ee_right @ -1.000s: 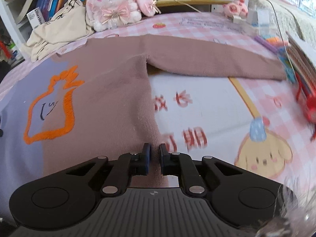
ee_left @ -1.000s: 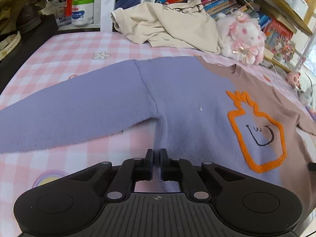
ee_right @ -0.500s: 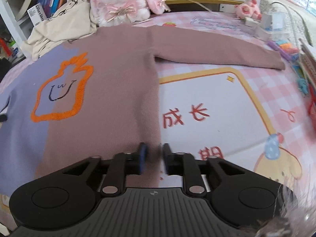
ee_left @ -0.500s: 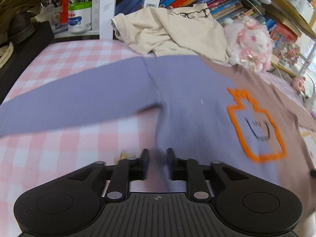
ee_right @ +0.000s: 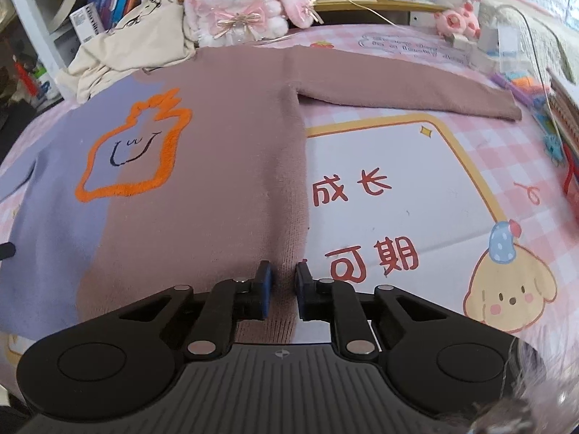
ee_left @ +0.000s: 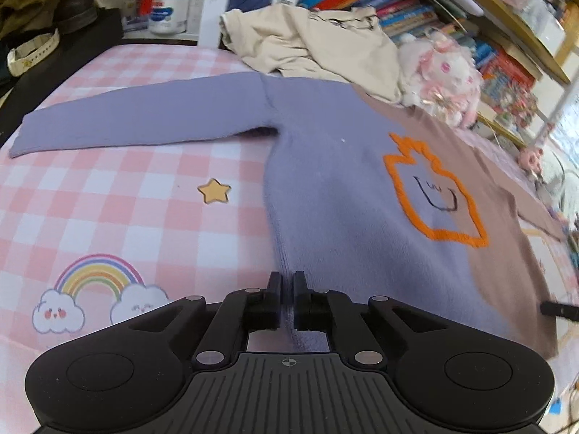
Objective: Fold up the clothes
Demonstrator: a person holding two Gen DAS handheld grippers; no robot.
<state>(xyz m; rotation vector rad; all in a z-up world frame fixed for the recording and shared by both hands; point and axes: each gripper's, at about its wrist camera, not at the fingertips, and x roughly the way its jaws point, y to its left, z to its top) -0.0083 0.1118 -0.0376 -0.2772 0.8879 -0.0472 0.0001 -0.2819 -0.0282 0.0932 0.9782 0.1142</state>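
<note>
- Sweater [ee_left: 336, 188], lilac and brown halves, orange outlined motif: lies flat, sleeves out, on pink checked printed sheet [ee_left: 108, 195].
- Behind: bookshelf [ee_left: 362, 3], cream garment [ee_right: 137, 39], plush rabbit [ee_right: 239, 3].
- Left gripper [ee_left: 286, 285]: fingers pinch the lilac side edge.
- Right gripper [ee_right: 283, 280]: fingers slightly apart astride the brown edge; grip cannot be told.
- Hem hidden behind both grippers.
</note>
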